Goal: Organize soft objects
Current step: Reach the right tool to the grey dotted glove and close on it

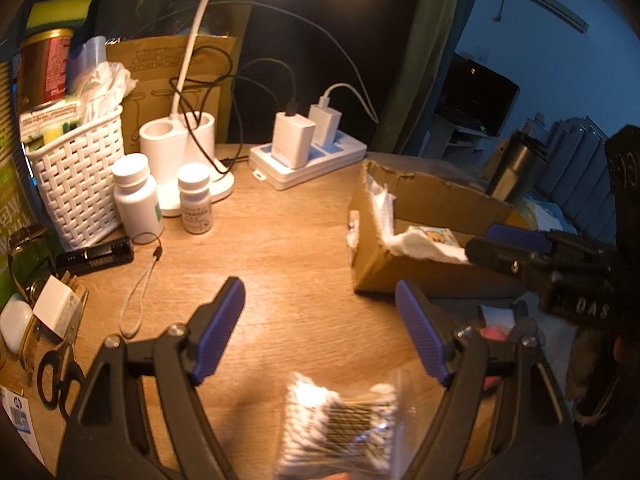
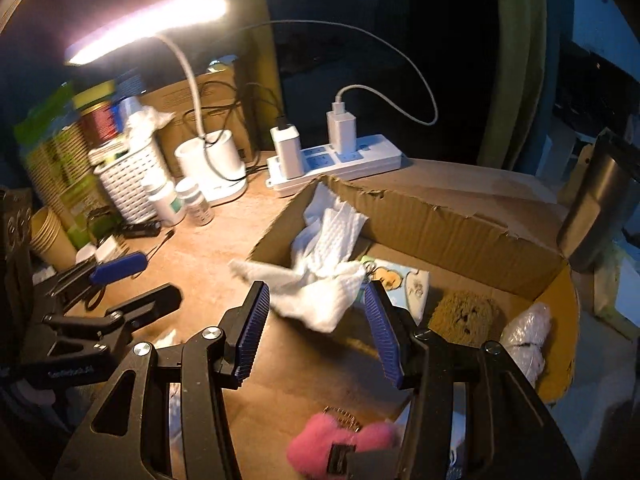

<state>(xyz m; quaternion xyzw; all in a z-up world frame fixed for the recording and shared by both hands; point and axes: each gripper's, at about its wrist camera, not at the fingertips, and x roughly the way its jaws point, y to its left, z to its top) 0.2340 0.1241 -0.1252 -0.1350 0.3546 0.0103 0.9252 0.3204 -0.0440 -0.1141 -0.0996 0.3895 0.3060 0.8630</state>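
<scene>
A: Task's things first. Bag of cotton swabs lies on the wooden table, low in the left wrist view, between the arms of the left gripper but nearer the camera than the tips. Blurred. How would it handle?

B: Light, and the clear plastic looks slippery; the contents would shift under a pinch. Best taken across the middle of the bundle, not by the loose film edge. Judgement only.

A: Left fingers?

B: Spread wide, nothing between the pads, touching nothing. They sit above bare table.

A: Right side. White paper towel drapes over the near wall of the cardboard box, partly inside, one corner hanging outside.

B: Very light, limp, crushes easily, no breakage risk. It'll fold wherever it's pinched, so the bunched middle gives the most to grip.

A: Right gripper?

B: Moderately parted, wider than the wad. The towel's lower end lies between the pads in the picture. Whether either pad touches it, cannot tell; it isn't clamped.

A: Other soft stuff?

B: Pink plush piece below the right gripper, near the camera. Brown fuzzy toy and a bubble-wrap bundle inside the box. All light and squashy.
</scene>
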